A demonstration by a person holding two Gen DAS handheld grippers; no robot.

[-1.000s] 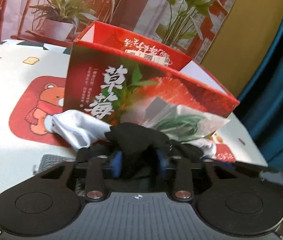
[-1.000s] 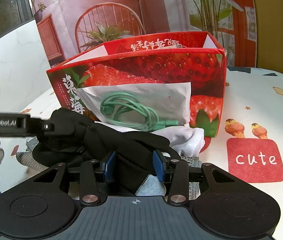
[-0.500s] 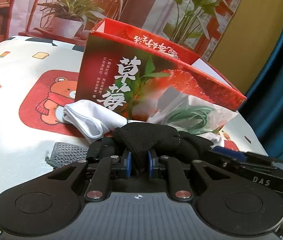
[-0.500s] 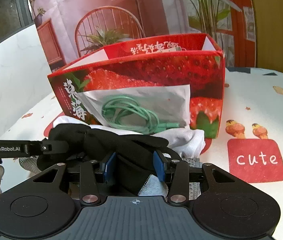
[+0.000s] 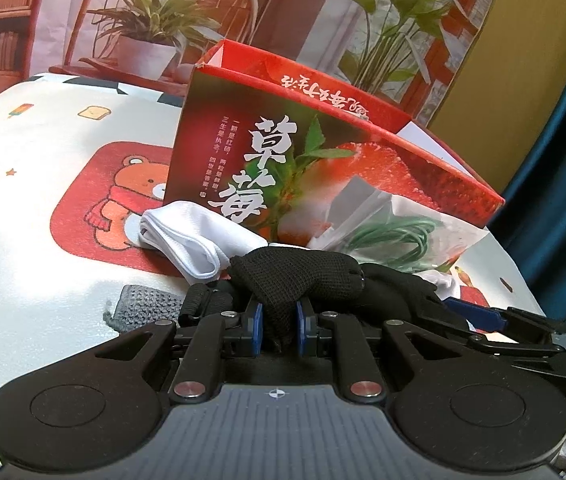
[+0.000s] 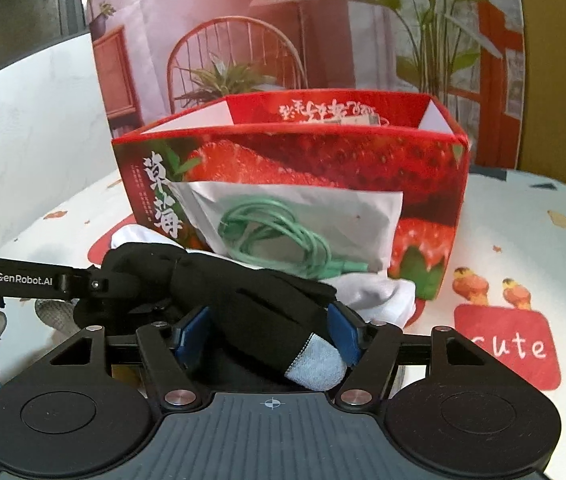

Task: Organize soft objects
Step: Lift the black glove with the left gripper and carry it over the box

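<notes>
Two grippers worked one black knit glove (image 5: pixel 295 276): the left gripper (image 5: pixel 277 330) pinched it tight, while the right gripper (image 6: pixel 269 332) was opening around its grey-tipped finger, before the red strawberry-printed cardboard box (image 6: pixel 323 164).

A printed backdrop sheet (image 6: pixel 323 40) stands behind the table, showing a pink-walled room with a round-backed wooden spindle chair (image 6: pixel 239 56), a potted spiky green plant (image 5: pixel 151 36), a tall leafy plant (image 5: pixel 395 20), a white lampshade and a red-brown cabinet. The sheet shows creases. To its right in the left wrist view is a plain mustard-yellow wall (image 5: pixel 523 72), then a dark teal curtain (image 5: pixel 563 200). A white marbled wall panel (image 6: pixel 31 128) lies left in the right wrist view. The white cartoon-printed tablecloth (image 5: pixel 43 152) is brightly lit, with glare patches.
</notes>
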